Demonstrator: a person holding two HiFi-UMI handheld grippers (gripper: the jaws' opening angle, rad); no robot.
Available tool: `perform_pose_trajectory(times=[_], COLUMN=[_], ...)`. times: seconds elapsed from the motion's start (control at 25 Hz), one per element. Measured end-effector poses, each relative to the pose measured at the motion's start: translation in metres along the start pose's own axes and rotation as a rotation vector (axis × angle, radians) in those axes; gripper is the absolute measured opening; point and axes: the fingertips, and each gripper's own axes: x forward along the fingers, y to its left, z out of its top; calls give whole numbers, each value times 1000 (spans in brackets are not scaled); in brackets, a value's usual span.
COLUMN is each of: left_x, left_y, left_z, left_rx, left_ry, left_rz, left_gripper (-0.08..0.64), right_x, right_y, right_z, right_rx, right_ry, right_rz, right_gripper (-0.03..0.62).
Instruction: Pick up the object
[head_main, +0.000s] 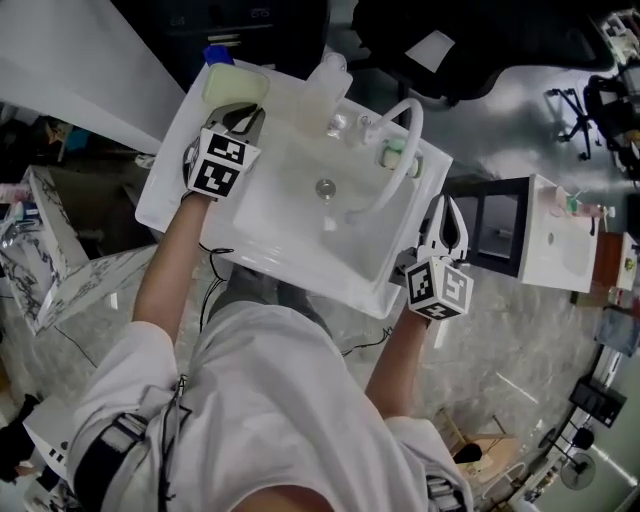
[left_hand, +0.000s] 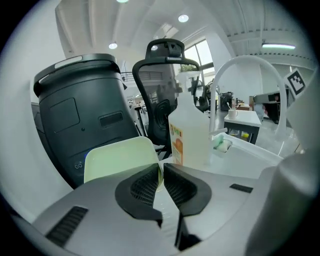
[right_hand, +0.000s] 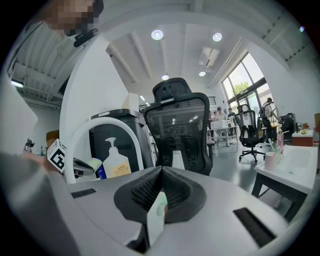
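A person stands over a white sink (head_main: 300, 215) with a gripper in each hand. The left gripper (head_main: 243, 115) reaches to the far-left corner of the counter (head_main: 172, 175), its jaws pinched onto the right-hand edge of a pale green object (head_main: 235, 85). The object is a rounded rectangle, and its long axis runs roughly along the counter's back edge with its broad face turned up. In the left gripper view the thin green rim sits clamped between the dark pads (left_hand: 145, 187). Whether the object rests on the counter or is lifted clear cannot be told. A soap bottle (head_main: 325, 85) stands just right of it on the back edge, beside the arched white faucet (head_main: 400, 150). The right gripper (head_main: 443, 208) sits at the counter's right edge, jaws closed tip to tip, well apart from the object.
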Motion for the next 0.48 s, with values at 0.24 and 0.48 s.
perform_pose_trajectory(times=[0.24, 0.48], left_x=[-39, -70], left_y=[-4, -14], left_z=[27, 49], left_rx=[10, 1], left_ry=[-72, -150], left_rz=[17, 15], left_gripper=[48, 48], right_x=[-11, -23], right_y=[7, 10], right_z=[21, 33], right_rx=[-6, -9], right_ry=[-47, -76], right_rz=[20, 24], right_gripper=[6, 6])
